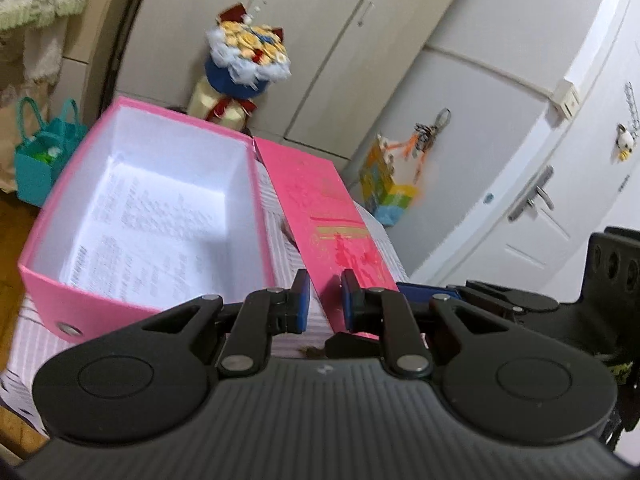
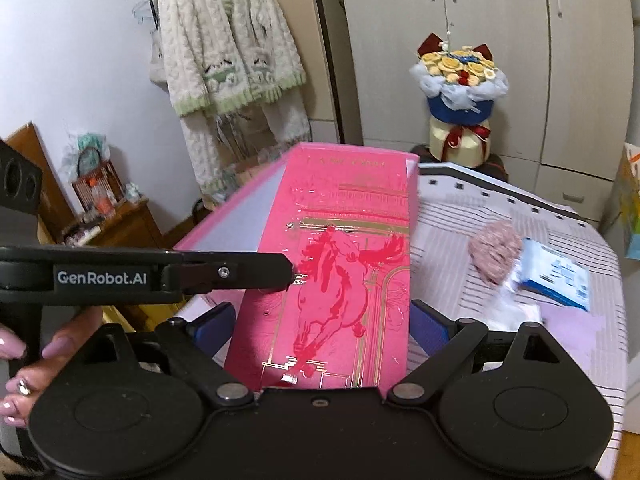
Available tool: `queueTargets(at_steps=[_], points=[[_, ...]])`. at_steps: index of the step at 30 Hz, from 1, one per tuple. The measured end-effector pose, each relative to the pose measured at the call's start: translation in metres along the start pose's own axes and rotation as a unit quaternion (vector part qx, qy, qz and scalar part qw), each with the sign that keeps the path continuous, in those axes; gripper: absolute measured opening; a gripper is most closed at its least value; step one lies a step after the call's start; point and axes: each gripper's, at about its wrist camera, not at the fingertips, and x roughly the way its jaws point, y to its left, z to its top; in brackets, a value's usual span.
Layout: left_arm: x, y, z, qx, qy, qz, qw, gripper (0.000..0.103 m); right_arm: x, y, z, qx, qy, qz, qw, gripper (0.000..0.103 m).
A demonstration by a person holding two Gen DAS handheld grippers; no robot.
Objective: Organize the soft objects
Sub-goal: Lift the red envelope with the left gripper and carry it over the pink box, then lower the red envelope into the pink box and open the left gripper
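Observation:
A pink box [image 1: 140, 208] stands open on the striped table, white inside with a printed sheet on its floor. Its pink lid [image 1: 320, 216] with a red horse print [image 2: 340, 280] leans up at the box's right side. My left gripper [image 1: 324, 300] has its blue pads astride the lid's near edge with gaps either side, so it is open; it shows from the side in the right wrist view [image 2: 290, 270]. My right gripper [image 2: 324, 328] is open with the lid between its wide-spread fingers. A pink fluffy soft object [image 2: 496, 252] lies on the table to the right.
A blue-and-white packet [image 2: 556, 272] and clear wrap lie by the fluffy object. A flower bouquet [image 2: 460, 92] stands behind the table by the wardrobe. A teal bag [image 1: 44, 152] sits left of the box. A colourful carton [image 1: 388, 188] is at the right. A knitted cardigan [image 2: 228, 48] hangs on the wall.

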Motion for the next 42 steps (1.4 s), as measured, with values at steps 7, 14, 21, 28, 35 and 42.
queueTargets(at_steps=[7, 14, 21, 28, 35, 42], points=[[0.013, 0.036, 0.034, -0.013, -0.019, 0.039, 0.999, 0.015, 0.047, 0.003, 0.028, 0.011, -0.016, 0.018, 1.0, 0.095], [0.054, 0.077, 0.068, -0.035, -0.008, 0.053, 0.998, 0.015, 0.104, -0.006, 0.051, 0.036, -0.021, 0.007, 0.999, 0.095], [0.085, 0.103, 0.082, -0.058, 0.01, 0.066, 0.996, 0.014, 0.145, -0.017, 0.065, 0.044, 0.001, 0.01, 0.999, 0.095], [0.111, 0.128, 0.092, -0.102, 0.04, 0.067, 0.9918, 0.015, 0.174, -0.016, 0.077, 0.019, 0.034, -0.022, 0.999, 0.095], [0.117, 0.142, 0.089, -0.128, 0.058, 0.063, 0.9881, 0.015, 0.183, -0.011, 0.08, -0.002, 0.059, -0.036, 0.998, 0.095], [0.119, 0.15, 0.085, -0.146, 0.073, 0.064, 0.9845, 0.016, 0.187, -0.003, 0.078, -0.02, 0.072, -0.052, 0.996, 0.095]])
